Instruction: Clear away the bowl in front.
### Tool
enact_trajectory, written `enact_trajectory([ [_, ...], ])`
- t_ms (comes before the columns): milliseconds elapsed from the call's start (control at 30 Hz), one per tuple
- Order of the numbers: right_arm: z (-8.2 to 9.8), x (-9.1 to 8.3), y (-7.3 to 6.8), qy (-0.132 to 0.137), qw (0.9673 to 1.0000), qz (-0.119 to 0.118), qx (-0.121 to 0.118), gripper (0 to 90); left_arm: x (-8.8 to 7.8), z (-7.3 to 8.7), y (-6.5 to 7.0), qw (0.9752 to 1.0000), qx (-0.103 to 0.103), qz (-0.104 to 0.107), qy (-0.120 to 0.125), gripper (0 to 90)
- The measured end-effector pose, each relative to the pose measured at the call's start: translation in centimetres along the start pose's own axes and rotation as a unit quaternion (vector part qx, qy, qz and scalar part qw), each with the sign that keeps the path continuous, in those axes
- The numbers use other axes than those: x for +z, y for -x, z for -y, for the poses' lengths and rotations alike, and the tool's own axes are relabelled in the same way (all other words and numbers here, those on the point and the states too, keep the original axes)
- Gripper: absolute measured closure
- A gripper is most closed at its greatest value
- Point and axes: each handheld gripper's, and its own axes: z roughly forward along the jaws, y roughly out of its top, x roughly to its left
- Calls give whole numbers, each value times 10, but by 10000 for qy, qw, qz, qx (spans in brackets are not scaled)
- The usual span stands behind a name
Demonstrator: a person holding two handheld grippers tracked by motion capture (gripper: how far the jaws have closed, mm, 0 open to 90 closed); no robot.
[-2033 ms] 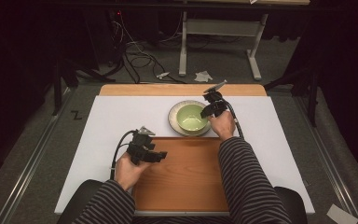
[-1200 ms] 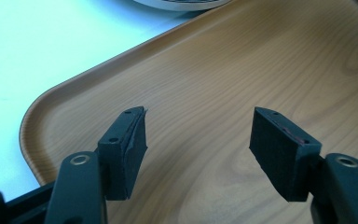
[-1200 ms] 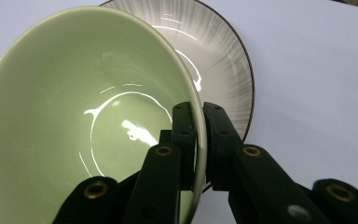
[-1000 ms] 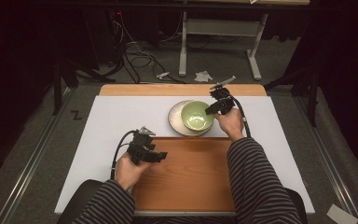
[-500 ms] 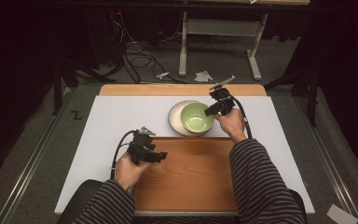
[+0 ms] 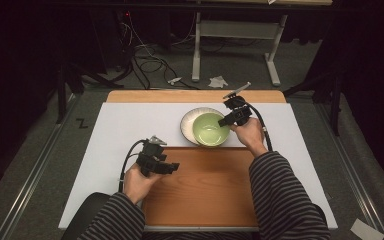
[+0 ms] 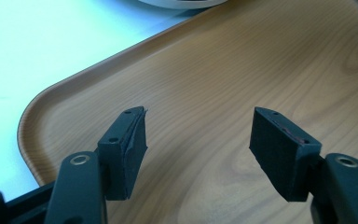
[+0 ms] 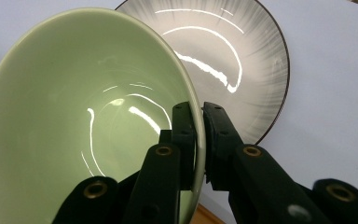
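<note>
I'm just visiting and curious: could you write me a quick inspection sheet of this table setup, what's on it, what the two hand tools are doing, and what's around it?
Surface: white mat with a wooden tray at the near edge.
Job's things: green bowl, tilted, over a grey plate.
Clutter: nothing seen on the table.
Grippers: right gripper clamped on the bowl's rim; left gripper open above the tray, empty.
Cables: one trails from each gripper; more lie on the floor.
Surroundings: dark room, a white stand behind the table.
</note>
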Motion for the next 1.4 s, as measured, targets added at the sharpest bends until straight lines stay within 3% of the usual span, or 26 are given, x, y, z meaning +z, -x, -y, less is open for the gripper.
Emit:
enact_trajectory([
  [433, 8, -7, -7, -96, 9996, -120, -223, 859, 0, 0, 0, 10000, -18, -5, 5, 359],
  [1400, 32, -21, -18, -98, 9983, -372, -428, 857, 1, 0, 0, 10000, -6, 1, -15, 360],
])
